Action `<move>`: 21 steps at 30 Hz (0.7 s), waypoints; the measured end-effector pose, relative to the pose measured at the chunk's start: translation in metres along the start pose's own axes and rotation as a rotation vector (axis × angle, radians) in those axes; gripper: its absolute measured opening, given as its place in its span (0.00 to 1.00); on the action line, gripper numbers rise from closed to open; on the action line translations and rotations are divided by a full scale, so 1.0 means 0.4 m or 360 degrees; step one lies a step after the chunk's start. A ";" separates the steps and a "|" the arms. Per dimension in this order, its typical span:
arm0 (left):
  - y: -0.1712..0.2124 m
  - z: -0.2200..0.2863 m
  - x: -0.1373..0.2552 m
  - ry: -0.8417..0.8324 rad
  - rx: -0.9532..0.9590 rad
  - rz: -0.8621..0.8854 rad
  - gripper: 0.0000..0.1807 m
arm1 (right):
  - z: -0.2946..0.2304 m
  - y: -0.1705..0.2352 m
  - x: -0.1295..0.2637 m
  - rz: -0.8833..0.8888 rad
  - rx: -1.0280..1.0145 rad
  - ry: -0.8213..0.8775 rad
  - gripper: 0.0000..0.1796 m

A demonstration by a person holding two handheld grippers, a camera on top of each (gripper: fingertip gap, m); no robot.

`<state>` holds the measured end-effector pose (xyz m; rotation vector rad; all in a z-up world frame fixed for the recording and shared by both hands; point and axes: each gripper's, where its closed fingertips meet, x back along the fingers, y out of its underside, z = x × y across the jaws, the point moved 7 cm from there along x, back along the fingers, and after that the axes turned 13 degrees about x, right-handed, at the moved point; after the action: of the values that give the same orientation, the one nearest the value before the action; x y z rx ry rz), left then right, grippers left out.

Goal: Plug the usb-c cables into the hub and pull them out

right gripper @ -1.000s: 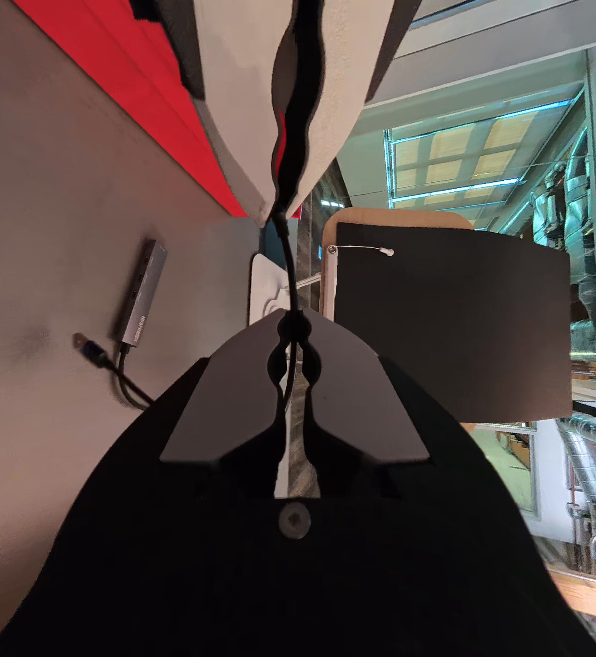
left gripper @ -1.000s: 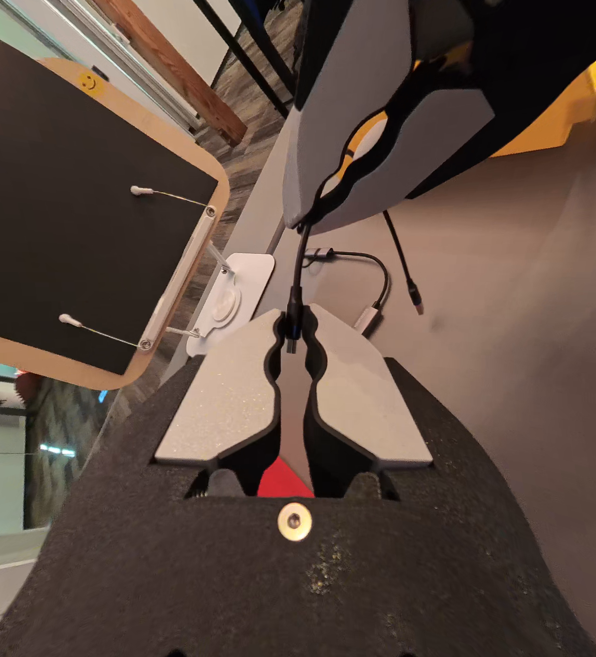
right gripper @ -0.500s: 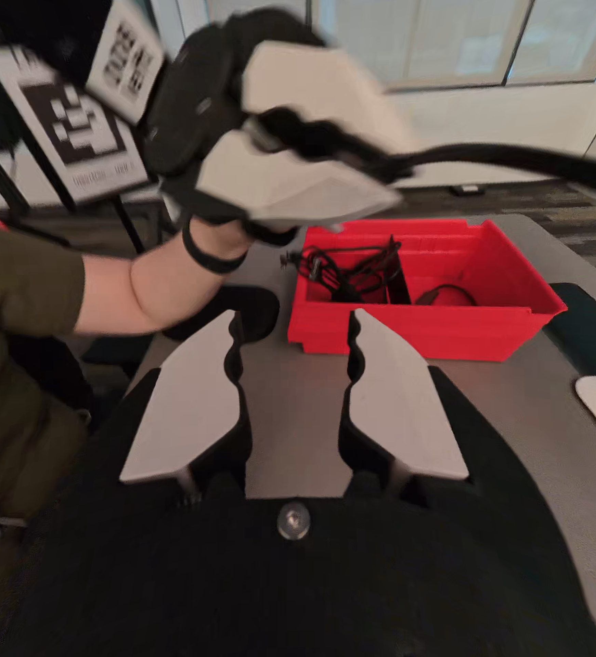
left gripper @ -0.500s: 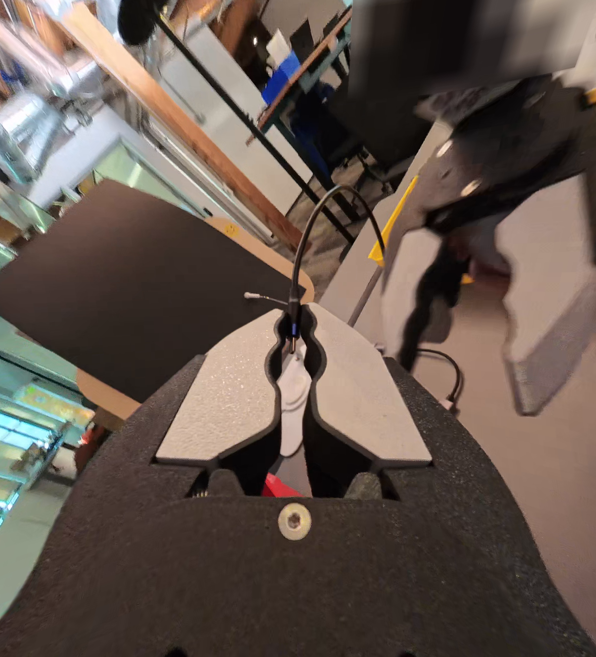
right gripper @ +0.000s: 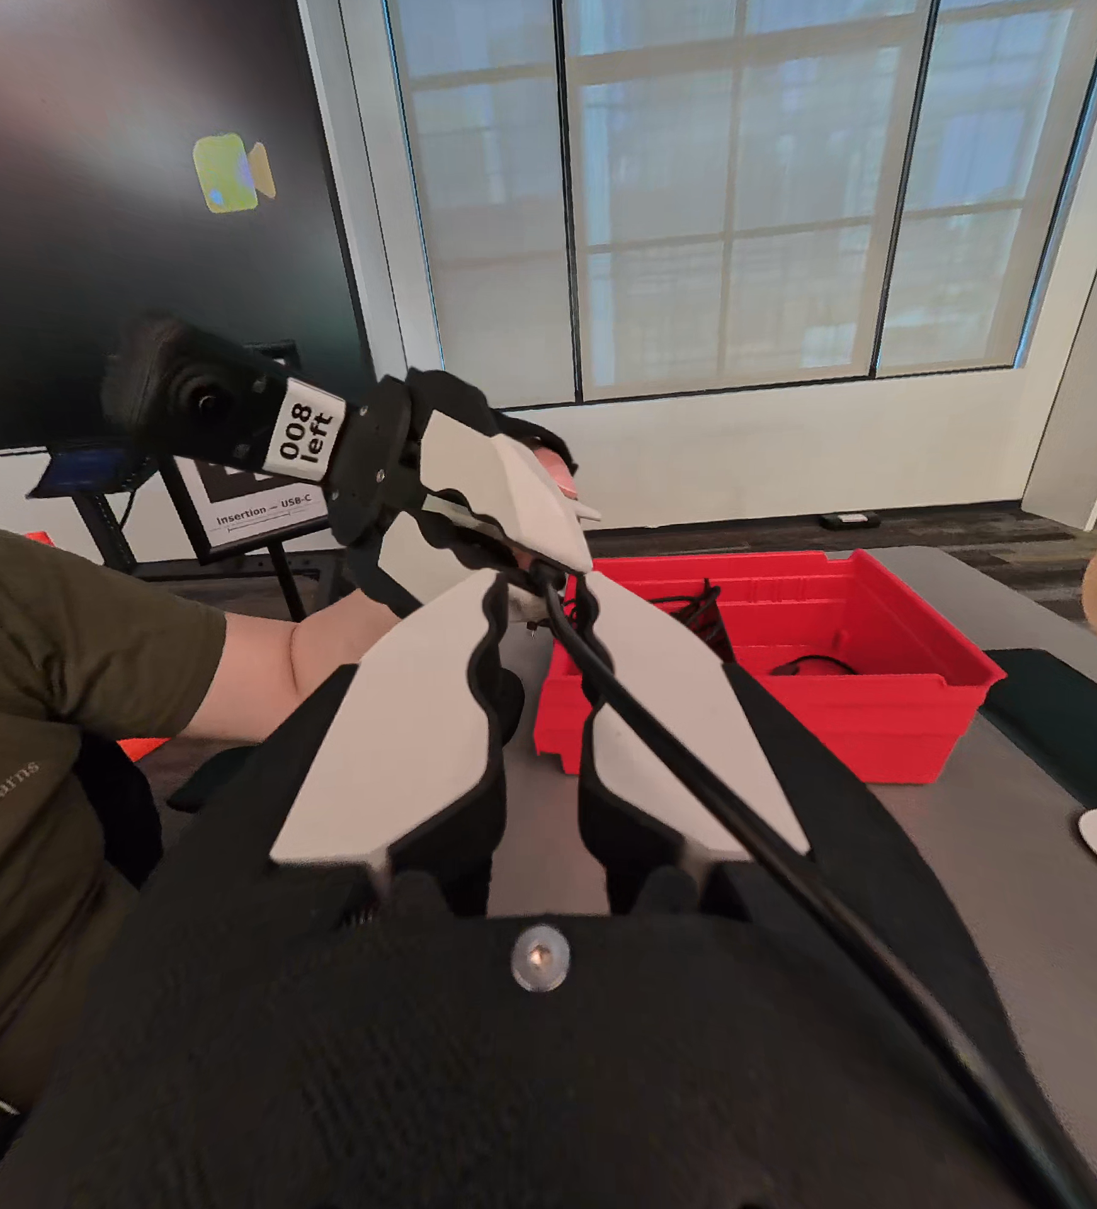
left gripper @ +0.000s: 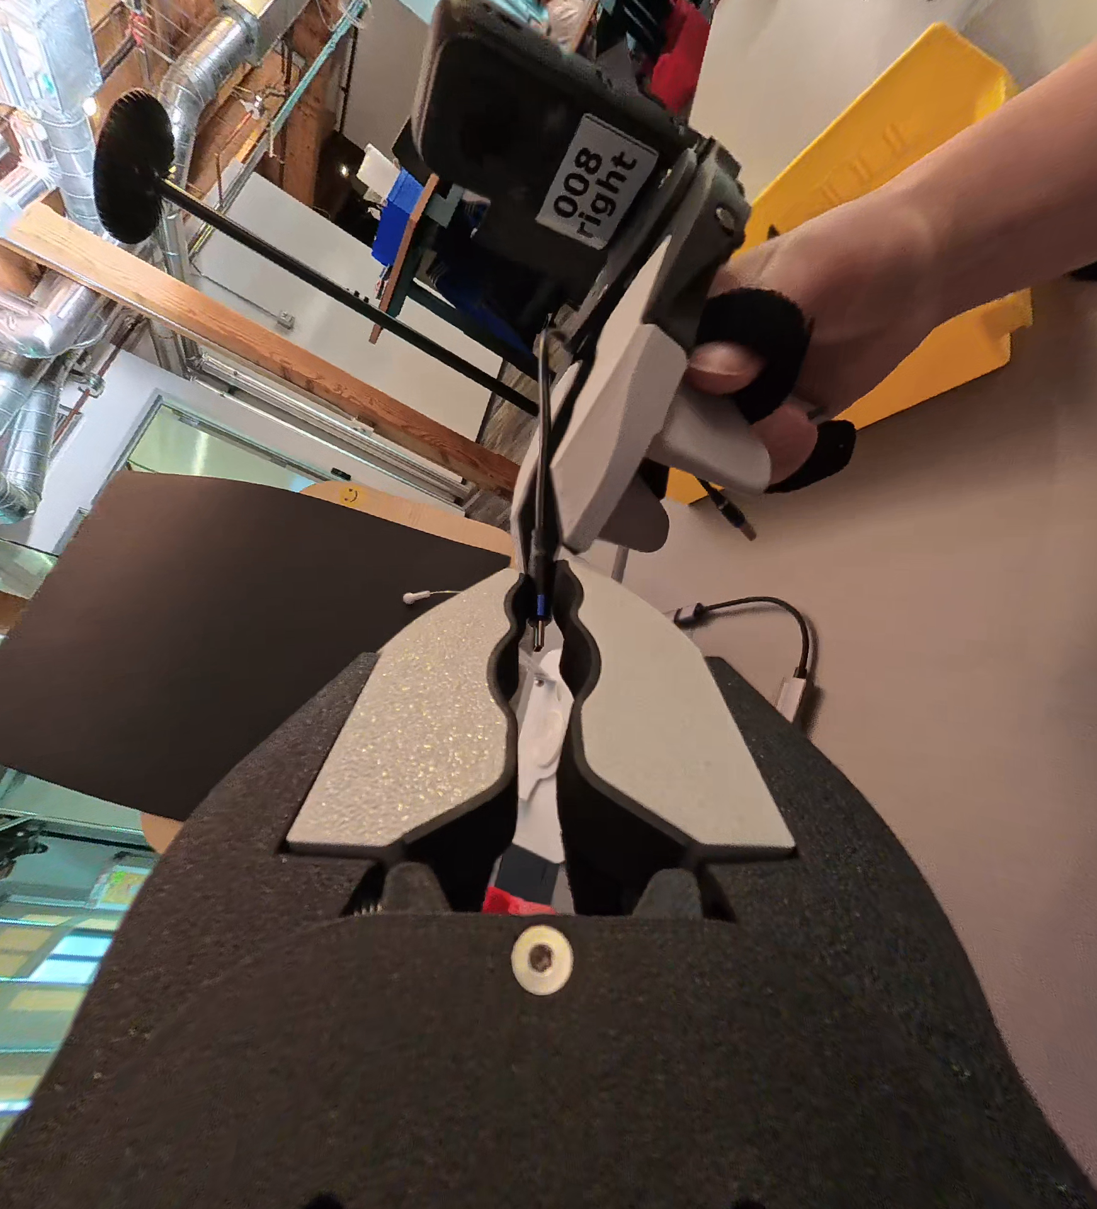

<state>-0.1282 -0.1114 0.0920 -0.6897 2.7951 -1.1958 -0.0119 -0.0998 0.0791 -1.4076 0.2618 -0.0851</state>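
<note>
The left gripper (left gripper: 540, 592), with pale grey textured fingers on a black foam body, is pinching the thin black usb-c cable (left gripper: 538, 608) by its connector: the two fingers are pressed together at their tips, and the small metal plug with a blue band points back toward the camera in the narrow gap between them. In the left wrist view the cable goes up toward 12 o'clock from the tips and passes along the white fingers of the right gripper (left gripper: 572, 523), which is held by a person's hand (left gripper: 847, 307) coming in from 2 o'clock. In the right wrist view, the right gripper (right gripper: 539, 589) has its white fingers a little apart, with a gap between the tips. The black cable (right gripper: 696, 765) runs from this gap down toward 5 o'clock and lies across the top of the right-side finger; I cannot tell if the fingers touch it. The left gripper (right gripper: 556, 556) meets it tip to tip at 12 o'clock. The slim grey hub (left gripper: 794, 695) lies on the grey table (left gripper: 991, 719) at 3 o'clock in the left wrist view, with its own short black lead curving away from it. Behind the grippers, at 2 o'clock in the right wrist view, stands a red plastic bin (right gripper: 860, 713) with more black cables inside. A yellow plastic bin (left gripper: 892, 163) is at 1 o'clock in the left wrist view.
</note>
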 end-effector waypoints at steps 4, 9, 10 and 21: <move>0.006 0.007 -0.002 -0.0026 -0.0090 -0.0055 0.03 | 0.007 0.007 0.004 0.0019 -0.0028 0.0017 0.06; 0.010 -0.024 0.002 0.0127 0.0449 -0.0030 0.05 | 0.003 -0.014 0.021 0.0043 0.0277 0.0175 0.04; 0.007 -0.040 0.010 0.0204 0.0658 0.0030 0.08 | -0.003 -0.028 0.033 0.0081 0.0424 0.0222 0.04; 0.007 -0.043 -0.009 0.1101 0.1923 0.0382 0.10 | -0.087 -0.060 0.050 -0.0004 0.1495 0.0376 0.04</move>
<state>-0.1294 -0.0964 0.1015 0.2008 1.6832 -2.9051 0.0017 -0.1416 0.0952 -0.4613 0.3535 -0.3319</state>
